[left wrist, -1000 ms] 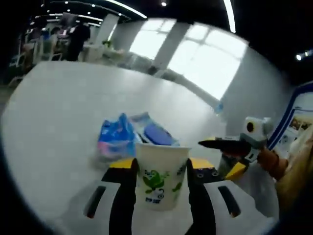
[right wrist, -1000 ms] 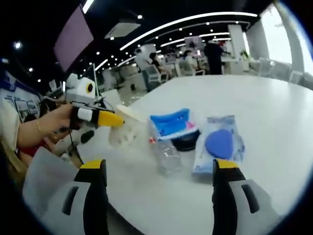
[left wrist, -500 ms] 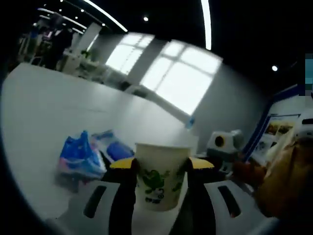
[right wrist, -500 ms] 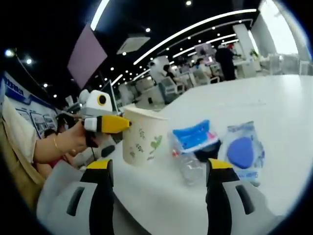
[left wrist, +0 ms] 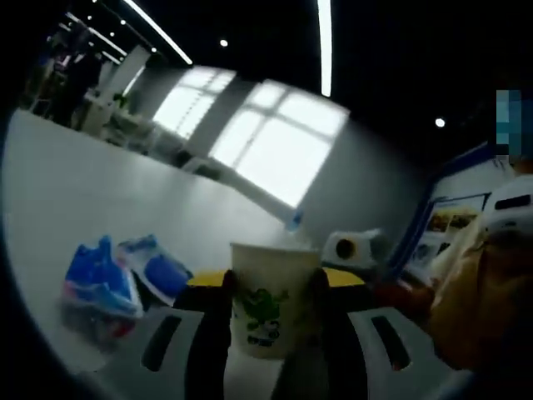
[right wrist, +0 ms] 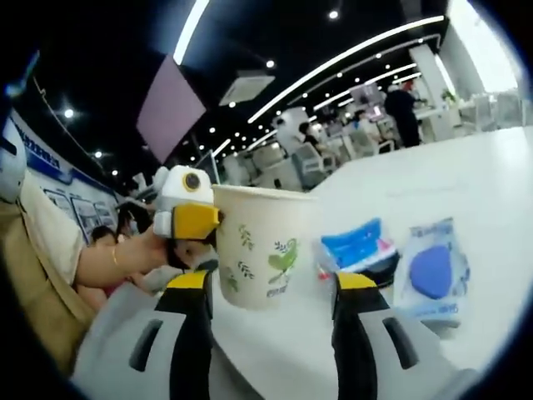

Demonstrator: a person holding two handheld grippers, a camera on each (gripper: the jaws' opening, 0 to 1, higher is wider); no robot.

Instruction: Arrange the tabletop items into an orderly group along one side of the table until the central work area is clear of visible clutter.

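L hand-held gripper point(left wrist: 273, 310): jaws pinching a paper cup point(left wrist: 274, 297) by its sides, one jaw each side. Cup is white w/ green leaf print, upright, open rim up. In the right gripper view the same cup point(right wrist: 262, 244) sits centre-left, w/ the L hand-held gripper point(right wrist: 193, 222) at its left side, yellow jaw tip touching the cup wall just under the rim, a hand point(right wrist: 158, 250) behind it.

R hand-held gripper point(right wrist: 273, 287): jaws spread wide w/ nothing between the pads. The cup's lower part overlaps the gap between them; can't tell how near it is to the tips. In the left gripper view the R hand-held gripper point(left wrist: 354, 250) shows just right of the cup, blurred.

White counter point(right wrist: 491, 175) carries the rest. Right gripper view: blue pack point(right wrist: 356, 243) right of the cup, a dark object point(right wrist: 380, 269) just under it, touching; too blurred to name. Further right a flat clear pouch point(right wrist: 435, 273) w/ a blue round shape inside, lying near the blue pack. Left gripper view: blue pack point(left wrist: 93, 275) at lower left on the counter point(left wrist: 75, 183), pouch point(left wrist: 158, 268) just beside it, both well left of the cup.

Bkgd: big bright windows point(left wrist: 258, 142) behind the cup in the left gripper view; ceiling light strips point(right wrist: 333, 62) and people at far desks in the right gripper view.
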